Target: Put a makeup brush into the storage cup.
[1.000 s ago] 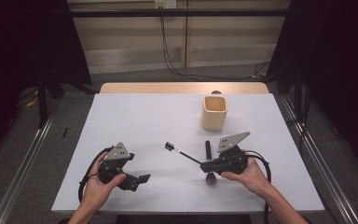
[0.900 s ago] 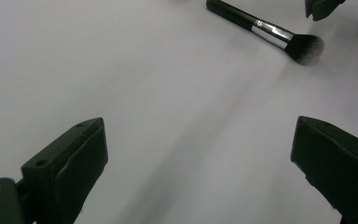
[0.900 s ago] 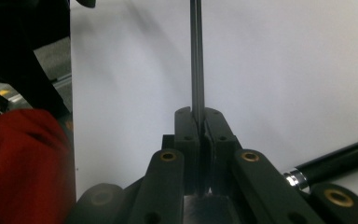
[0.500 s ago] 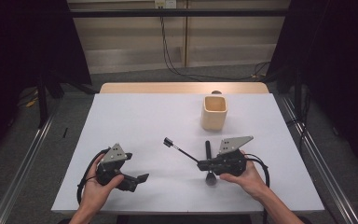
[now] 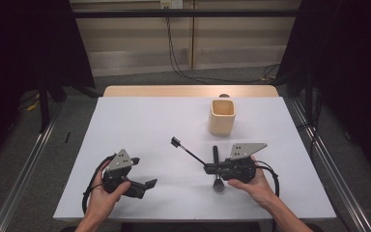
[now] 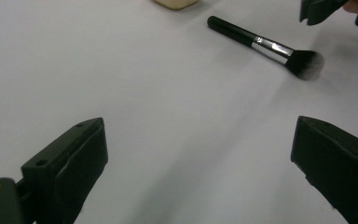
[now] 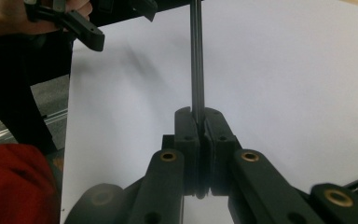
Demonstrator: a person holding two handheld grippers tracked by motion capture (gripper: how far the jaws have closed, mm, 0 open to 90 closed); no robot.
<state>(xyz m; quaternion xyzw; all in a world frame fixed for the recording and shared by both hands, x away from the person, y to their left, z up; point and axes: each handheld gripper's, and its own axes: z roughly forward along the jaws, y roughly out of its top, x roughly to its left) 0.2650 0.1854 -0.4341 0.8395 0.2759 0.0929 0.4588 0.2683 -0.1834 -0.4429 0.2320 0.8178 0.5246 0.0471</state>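
White tabletop (image 5: 140, 125) out front, and left of the beige cup (image 5: 221, 116) the left claw (image 5: 147, 184) rests gaping wide, while nearer that cup the right claw (image 5: 206, 168) clamps a thin black brush (image 5: 188, 151), beside a loose makeup brush (image 5: 217, 168).

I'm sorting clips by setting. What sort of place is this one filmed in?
Probably a lab or recording studio, not a home: a plain white table ringed by black curtains, with cables trailing down the back wall and floor rails alongside. The props are few: a brush and a beige cup.
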